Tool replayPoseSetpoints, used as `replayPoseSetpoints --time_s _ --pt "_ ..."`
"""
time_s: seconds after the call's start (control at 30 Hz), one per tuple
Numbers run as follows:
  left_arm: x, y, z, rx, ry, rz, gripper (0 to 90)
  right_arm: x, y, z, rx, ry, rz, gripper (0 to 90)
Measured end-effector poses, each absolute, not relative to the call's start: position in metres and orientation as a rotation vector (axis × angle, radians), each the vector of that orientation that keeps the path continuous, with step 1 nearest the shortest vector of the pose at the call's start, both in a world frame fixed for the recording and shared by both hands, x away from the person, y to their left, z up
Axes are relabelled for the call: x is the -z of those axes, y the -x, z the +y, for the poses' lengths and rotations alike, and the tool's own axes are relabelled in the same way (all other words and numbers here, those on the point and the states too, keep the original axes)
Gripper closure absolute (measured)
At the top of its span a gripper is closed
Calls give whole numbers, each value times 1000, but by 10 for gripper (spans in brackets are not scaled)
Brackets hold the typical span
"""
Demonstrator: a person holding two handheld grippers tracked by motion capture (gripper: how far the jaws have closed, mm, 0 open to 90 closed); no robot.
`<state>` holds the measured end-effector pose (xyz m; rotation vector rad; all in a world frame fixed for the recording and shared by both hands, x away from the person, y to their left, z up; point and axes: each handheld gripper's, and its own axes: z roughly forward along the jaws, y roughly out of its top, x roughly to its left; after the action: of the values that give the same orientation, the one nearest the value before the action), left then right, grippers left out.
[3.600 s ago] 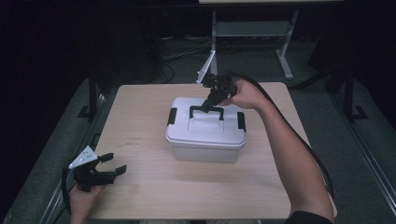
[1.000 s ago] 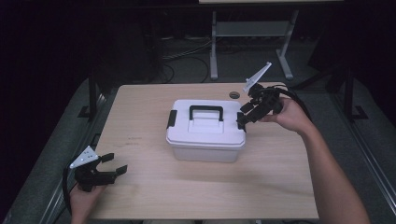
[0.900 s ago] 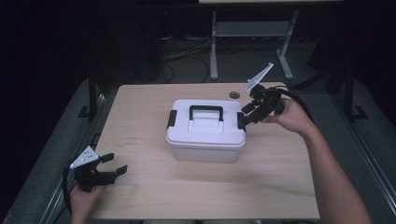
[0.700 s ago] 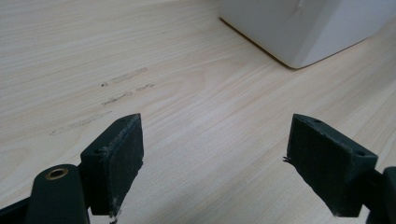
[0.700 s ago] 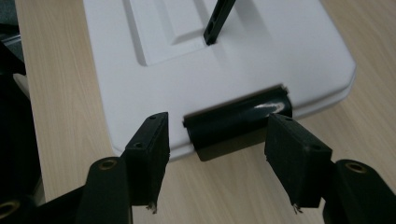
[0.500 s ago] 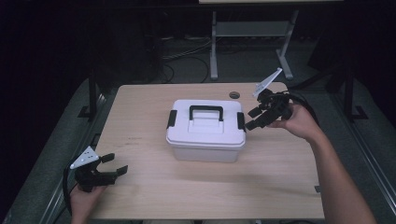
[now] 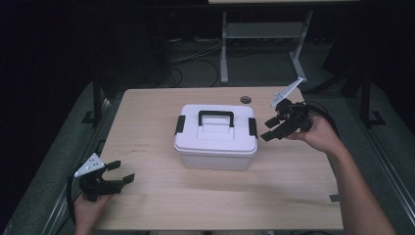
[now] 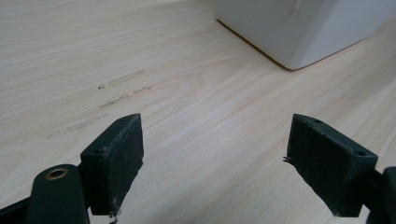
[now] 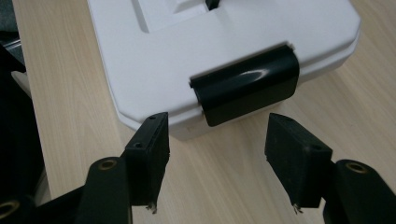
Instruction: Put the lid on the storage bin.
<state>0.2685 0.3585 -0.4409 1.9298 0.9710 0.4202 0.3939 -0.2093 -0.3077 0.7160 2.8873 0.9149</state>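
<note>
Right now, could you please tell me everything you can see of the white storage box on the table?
The white storage box looks like smooth plastic, rectangular with rounded corners. Its lid is on, and a black carrying handle lies across the lid's recessed top. A black latch sits on each short end; the right latch appears closed over the rim. The box stands upright near the middle of the wooden table. Nothing touches it; the right gripper hovers open beside that latch.

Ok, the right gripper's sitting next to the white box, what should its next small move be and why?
Probably ease the right gripper forward so its open jaws straddle the black latch on the white box. The latch lies just ahead, lined up with the gap, still untouched and folded down over the lid edge.
</note>
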Motion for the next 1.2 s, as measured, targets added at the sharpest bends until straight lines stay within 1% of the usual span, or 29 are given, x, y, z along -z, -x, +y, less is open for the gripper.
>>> replayPoseSetpoints --time_s 1.2 --pt "440 -267 356 -422 -1941 964 180 345 -362 -242 -949 -835 2865 393"
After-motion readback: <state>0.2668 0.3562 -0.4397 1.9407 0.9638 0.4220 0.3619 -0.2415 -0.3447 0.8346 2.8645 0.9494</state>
